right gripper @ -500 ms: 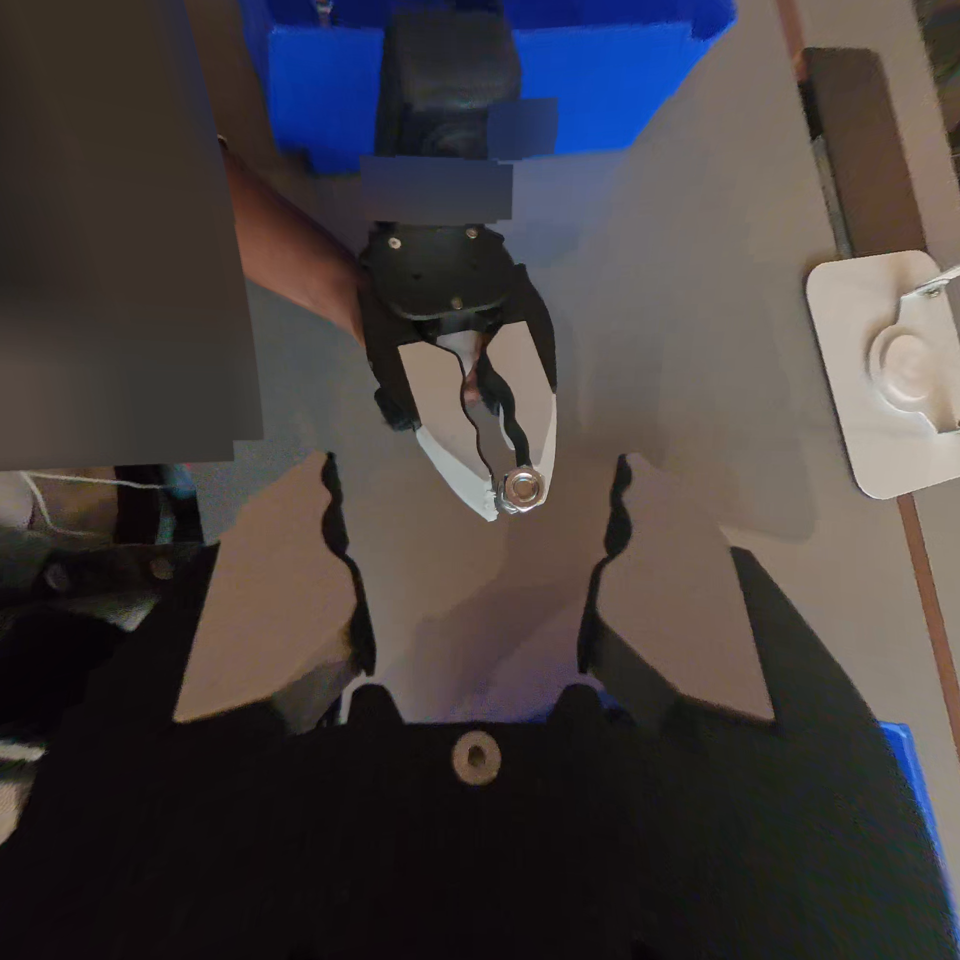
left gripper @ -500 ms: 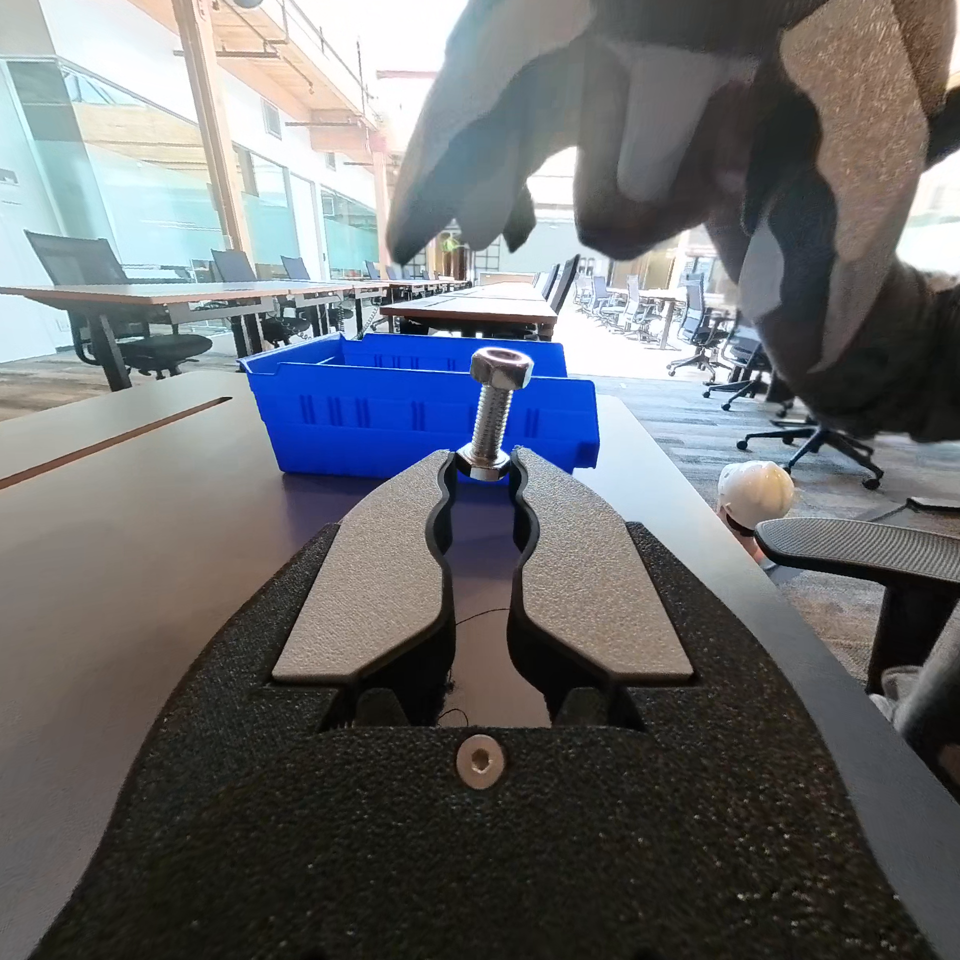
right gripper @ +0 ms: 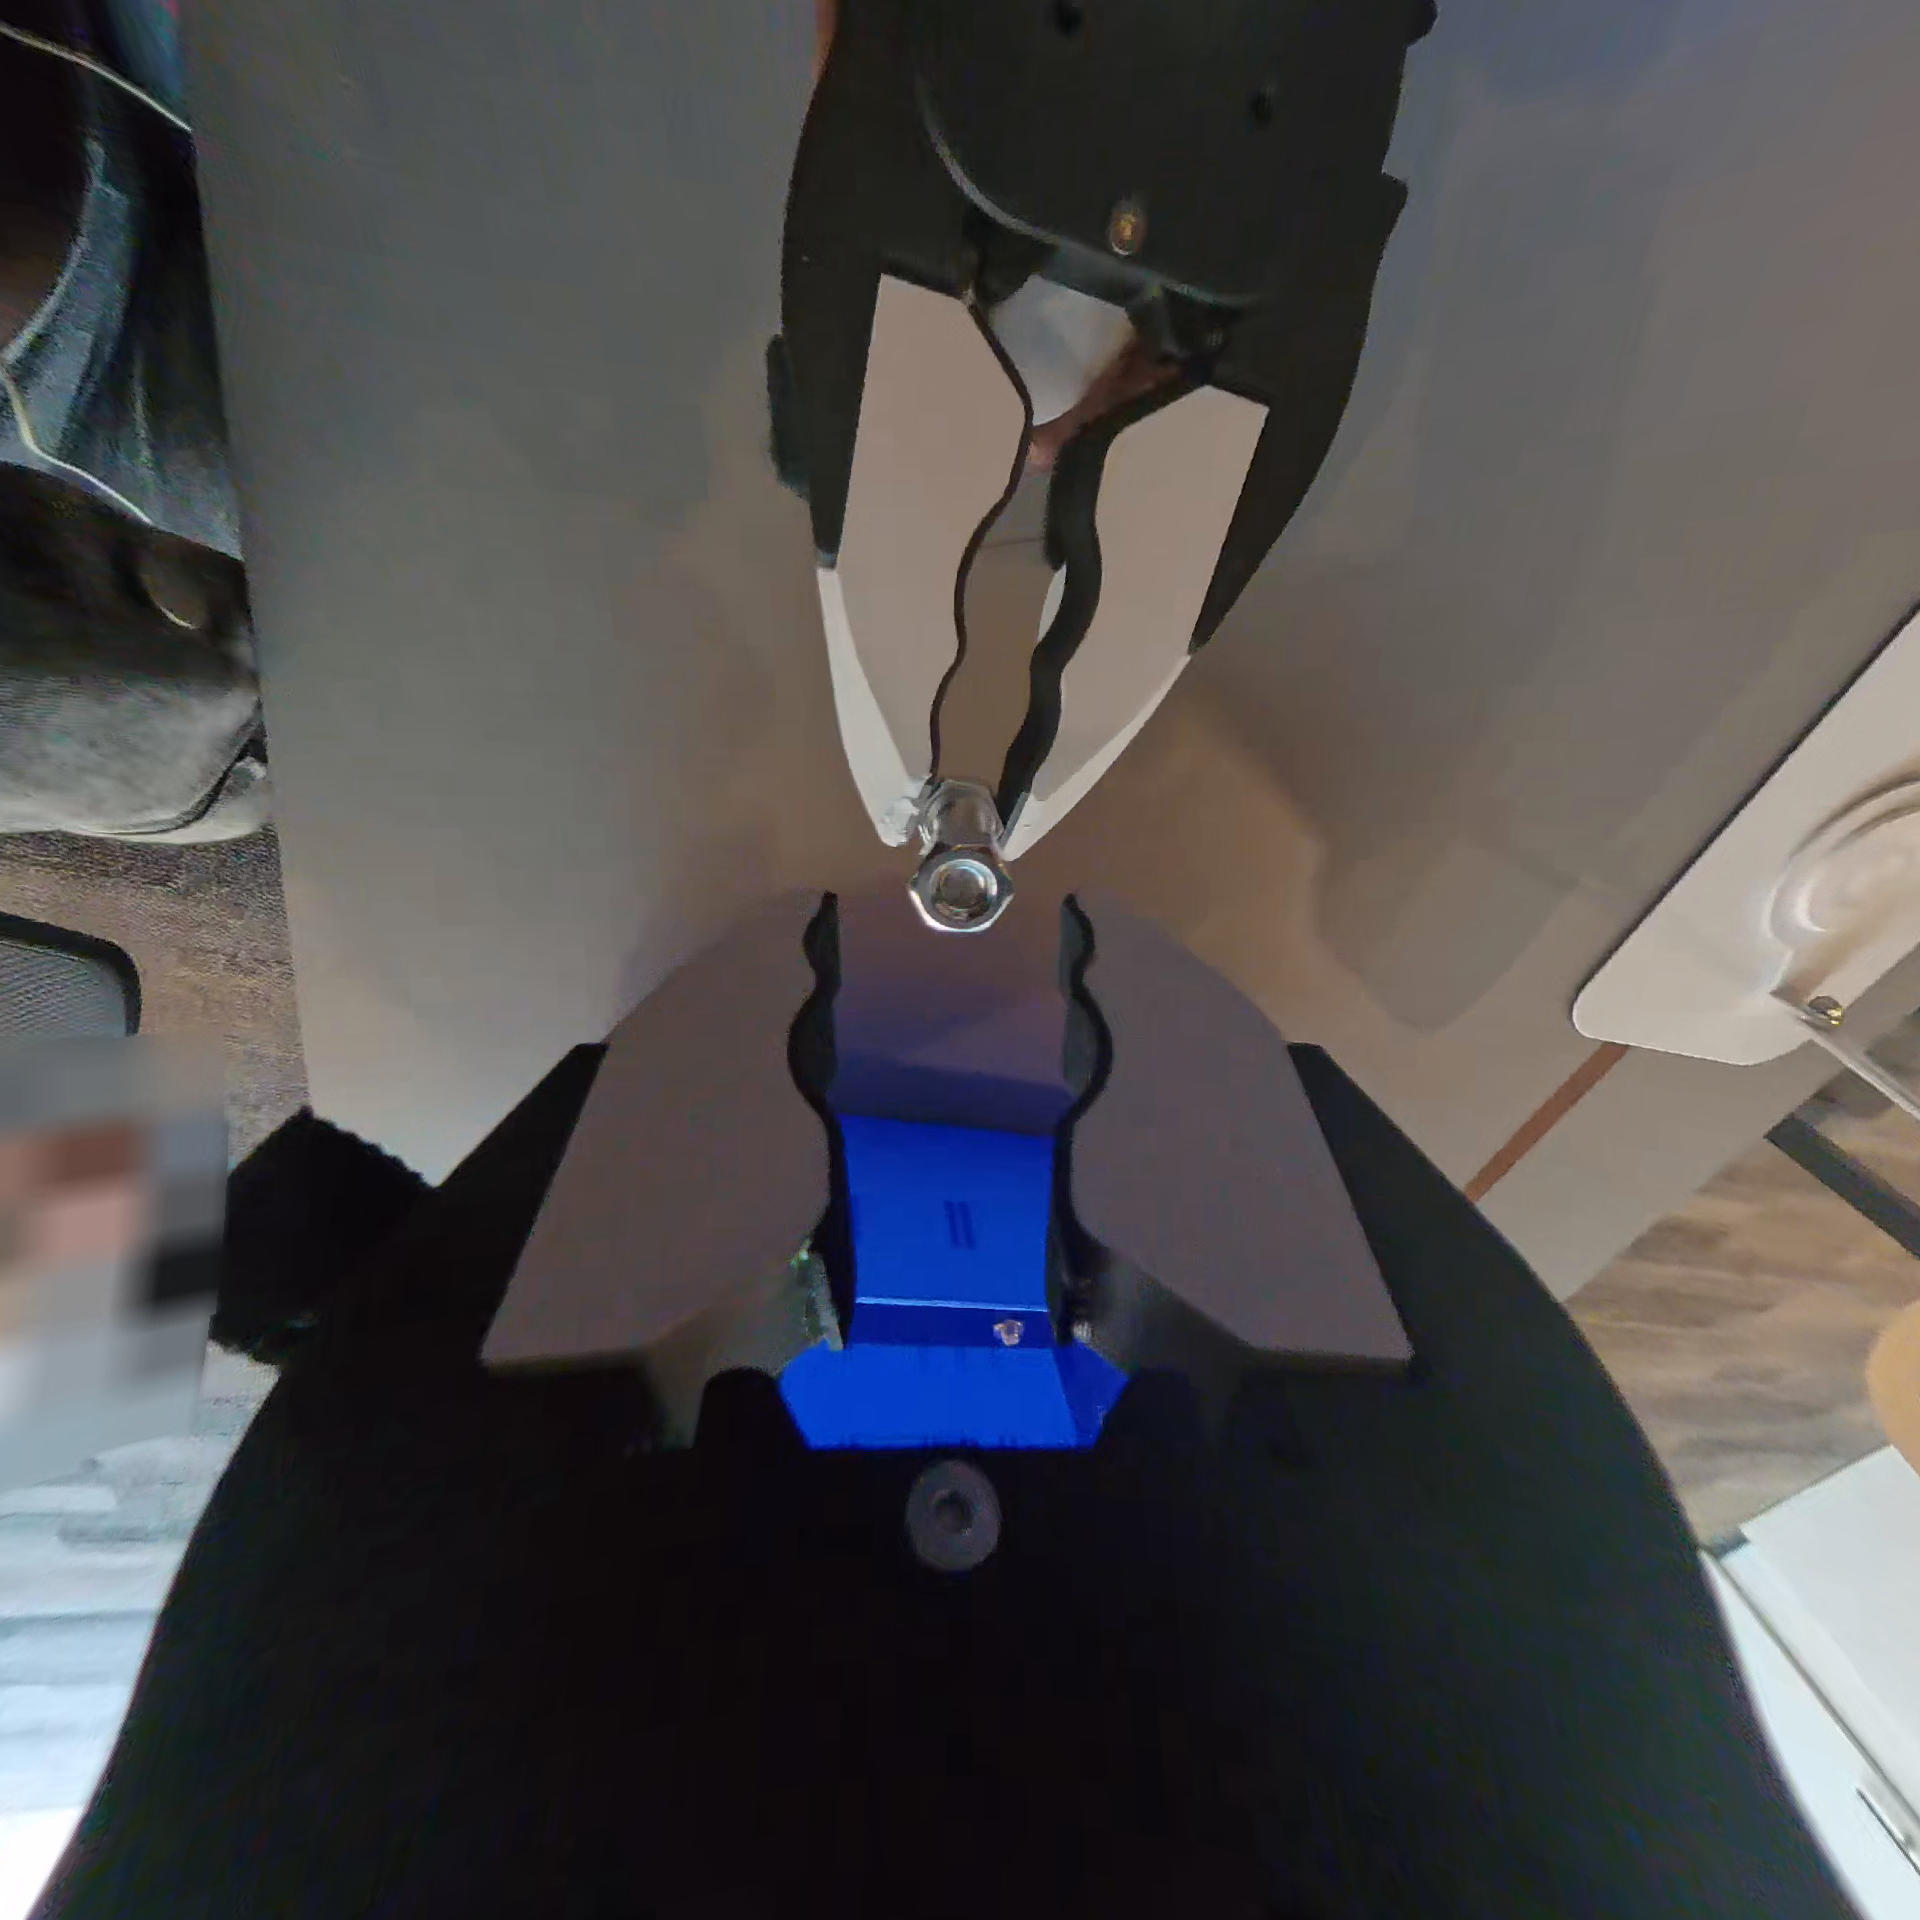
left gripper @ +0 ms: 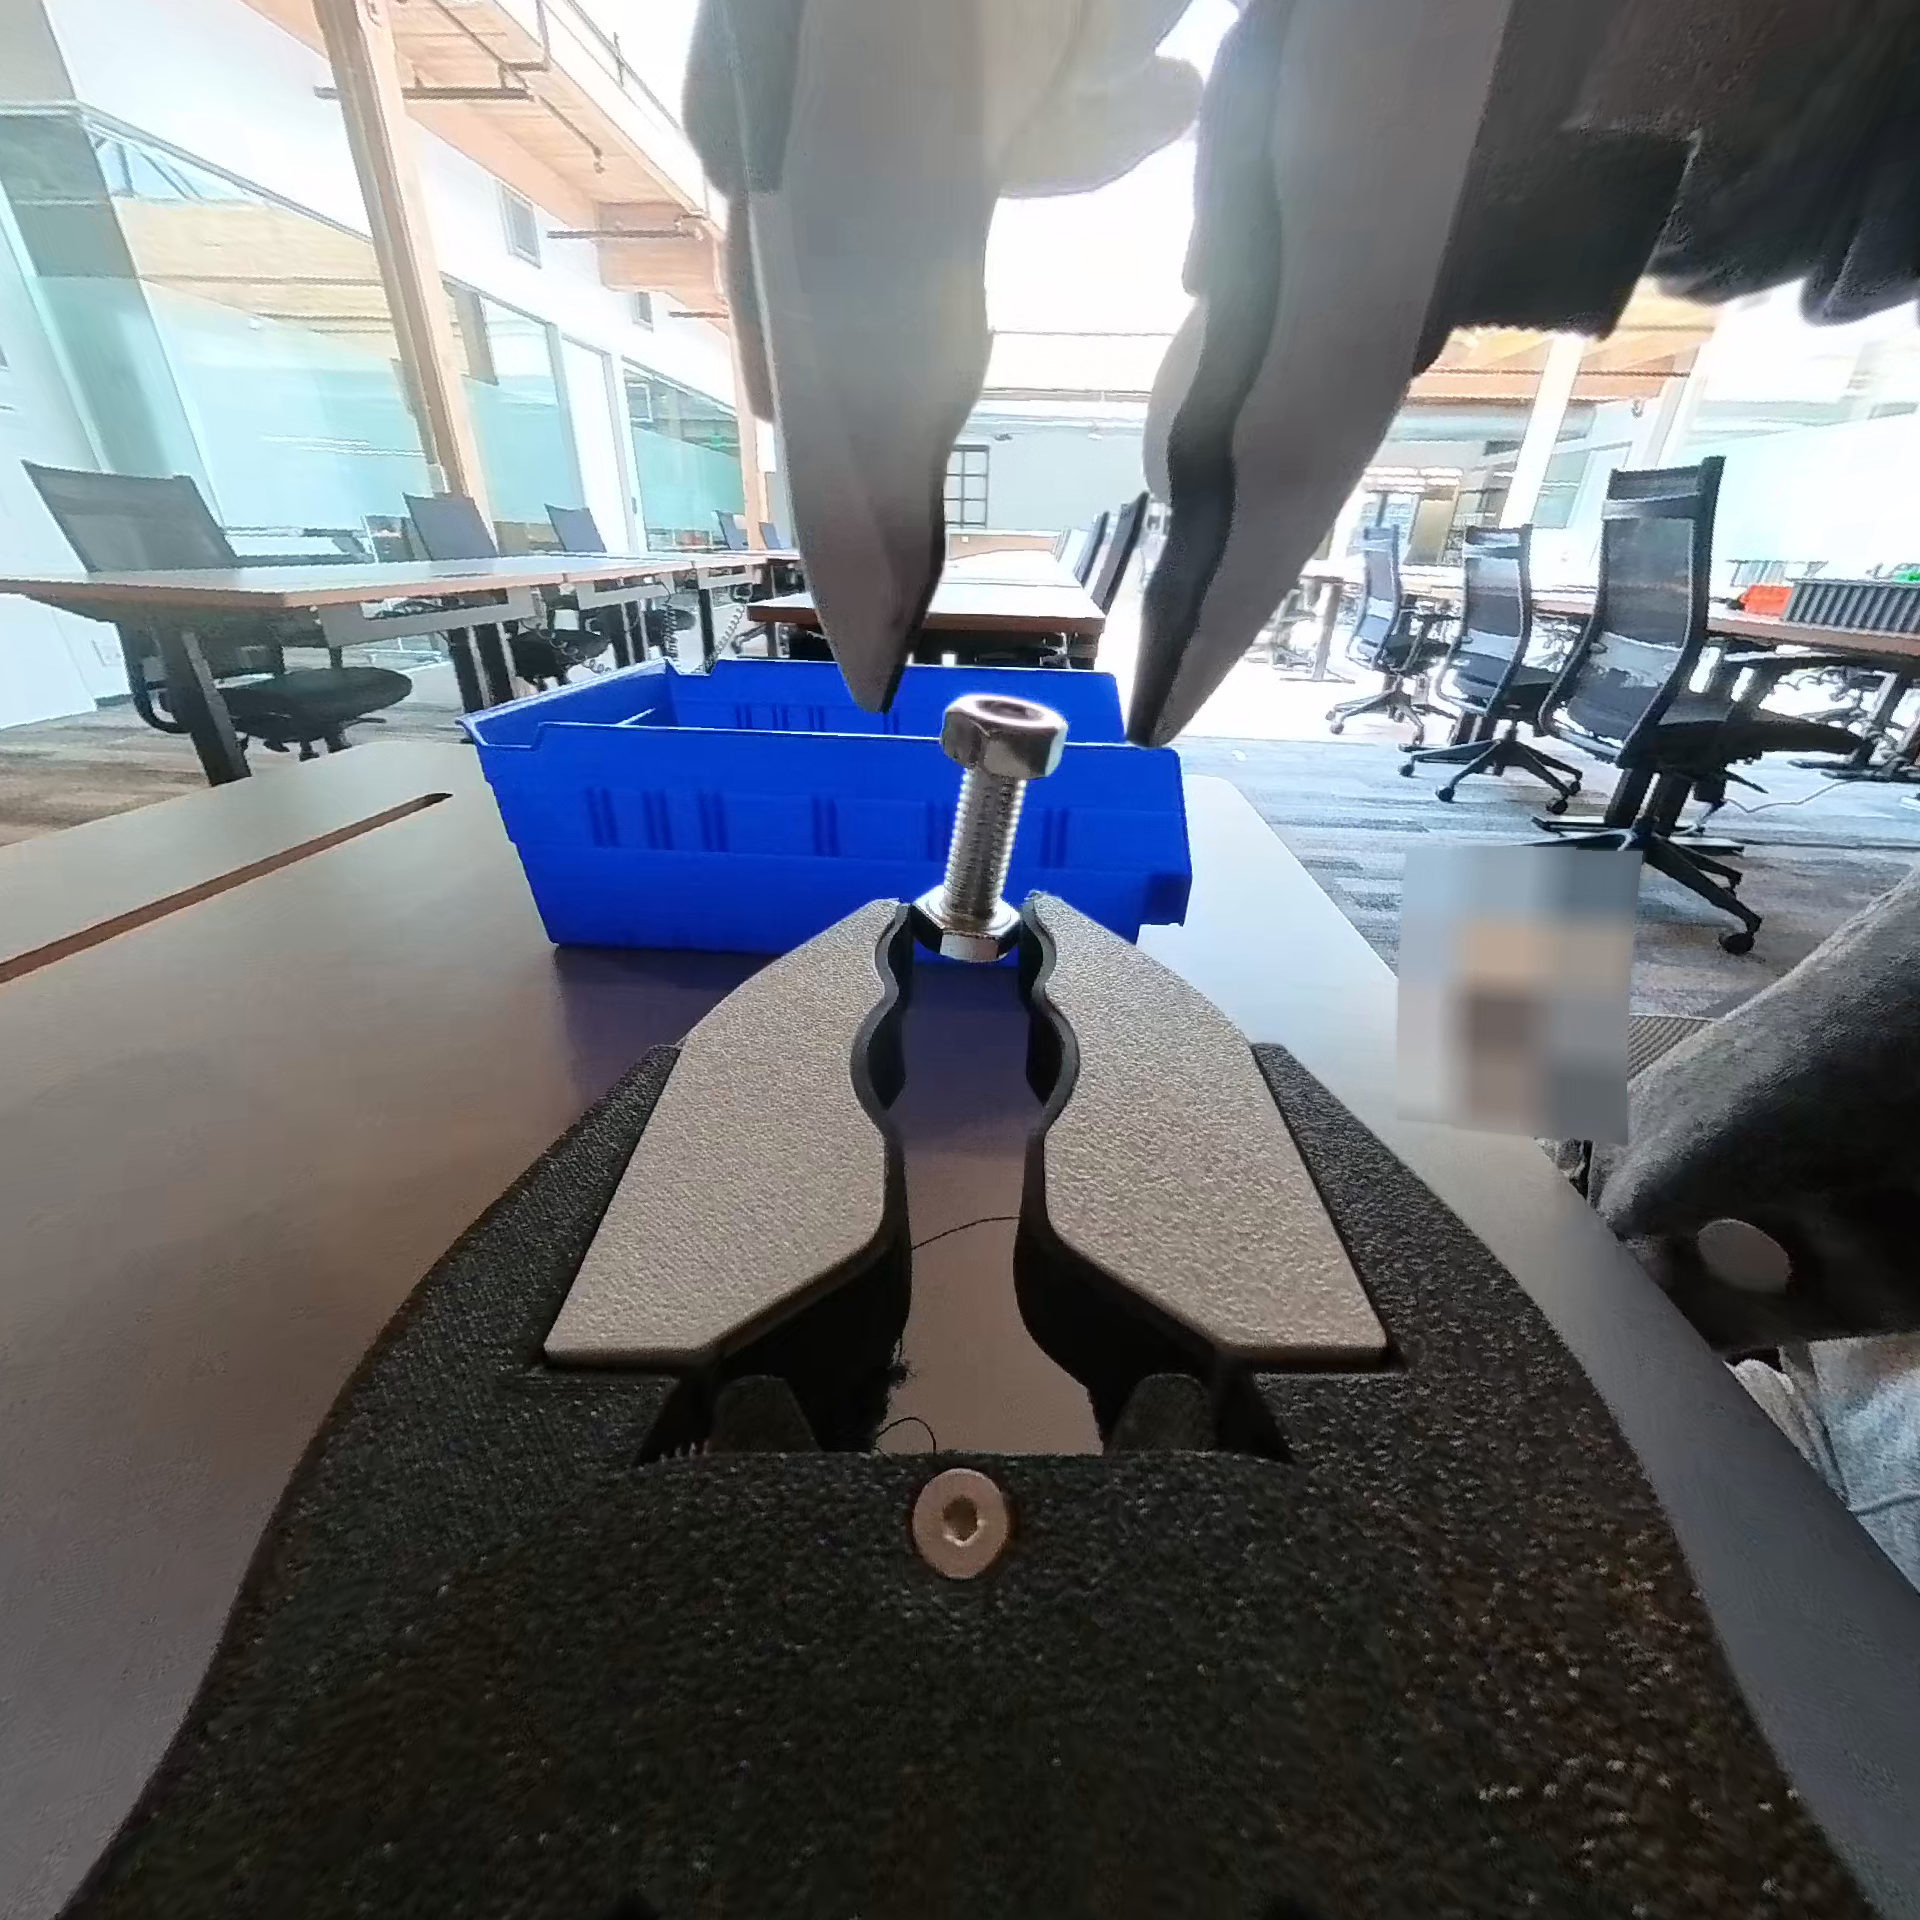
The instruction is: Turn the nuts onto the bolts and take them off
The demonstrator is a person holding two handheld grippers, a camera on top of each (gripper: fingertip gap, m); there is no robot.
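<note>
Currently the left gripper [left gripper: 961, 925] pinches the bolt [left gripper: 980, 852] at its lower hex, long axis upright above the tabletop [left gripper: 260, 1039]. The right gripper [left gripper: 1003, 722], fingers spread, hangs directly overhead, tips flanking the upper nut [left gripper: 1003, 736] without contact.

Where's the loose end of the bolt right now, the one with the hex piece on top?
In the left wrist view the bolt stands upright, clamped at its base by the left gripper, in front of the blue bin; its top sits between the open right gripper's fingertips.
</note>
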